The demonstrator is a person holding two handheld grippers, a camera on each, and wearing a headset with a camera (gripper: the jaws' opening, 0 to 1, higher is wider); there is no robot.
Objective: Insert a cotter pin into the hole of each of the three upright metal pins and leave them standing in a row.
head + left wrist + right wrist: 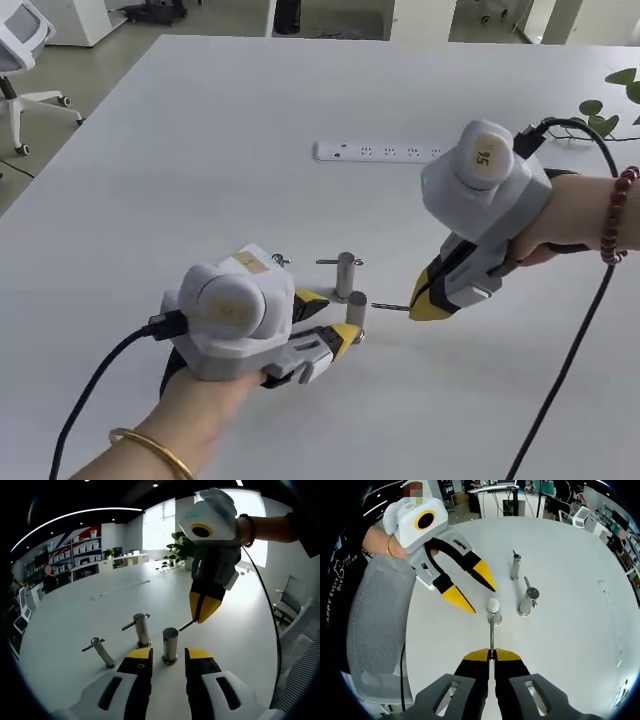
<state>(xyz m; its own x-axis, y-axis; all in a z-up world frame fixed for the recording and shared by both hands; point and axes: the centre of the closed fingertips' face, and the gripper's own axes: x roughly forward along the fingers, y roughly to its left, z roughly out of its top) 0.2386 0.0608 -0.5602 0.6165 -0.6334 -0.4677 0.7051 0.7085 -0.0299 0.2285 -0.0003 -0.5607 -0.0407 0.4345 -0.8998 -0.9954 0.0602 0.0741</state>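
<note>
1. Closest to the headset, the left gripper (336,317), a grey-and-white handheld tool with yellow-tipped black jaws, sits low toward the near edge of the white counter (200,150), its jaws spread apart.
2. Between those jaw tips, with a gap on either side, a short silver upright metal pin (170,645) stands on the counter.
3. From the counter's right side the right gripper (491,655), of the same make, points at that pin, jaws pressed together on a thin metal cotter pin (491,632).
4. That cotter pin lies level, and its free end meets the pin's side just below the top; whether it has entered the hole cannot be told.
5. Farther from the near edge stand a second metal pin (142,630) and a third metal pin (102,652), each with a cotter pin crosswise through its top.
6. Well beyond them, toward the far edge, lies a white power strip (380,151).
</note>
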